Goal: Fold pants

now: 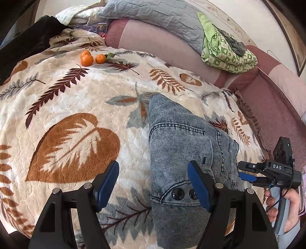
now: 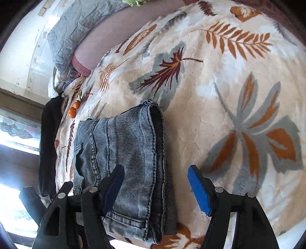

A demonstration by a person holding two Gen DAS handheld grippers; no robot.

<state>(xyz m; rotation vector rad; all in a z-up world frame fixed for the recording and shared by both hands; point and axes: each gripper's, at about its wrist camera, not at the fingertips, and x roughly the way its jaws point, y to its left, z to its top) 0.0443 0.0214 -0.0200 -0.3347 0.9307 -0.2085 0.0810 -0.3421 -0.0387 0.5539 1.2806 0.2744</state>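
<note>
- Folded jeans (image 1: 183,145) lie in a compact denim stack on a leaf-print plush blanket (image 1: 72,107) covering a bed or sofa; which of the two cannot be told.
- Left hand-held gripper (image 1: 153,178) hangs over the waist end, jaws wide and holding nothing; its right pad sits above the denim near two dark buttons (image 1: 184,193), its left pad above bare blanket.
- Right hand-held gripper (image 2: 155,183), seen from its own camera, is likewise spread wide and empty; the stack's hem edge runs between its pads, and the pads do not press on it.
- In the left wrist view, the right hand-held gripper appears just beyond the far side of the jeans, held by a person's hand (image 1: 281,208).
- Three mandarins (image 1: 91,57) sit well ahead of the left hand-held gripper, clear of the work; a green patterned cloth (image 1: 223,51) and a grey quilted pillow (image 1: 153,15) rest along the pink backrest.
- The fold looks close to done. To finish well, I would judge it best to square the layered edges and press the stack flat, gripping both layers together rather than the top one alone, so the fold does not slide open on the plush pile.
</note>
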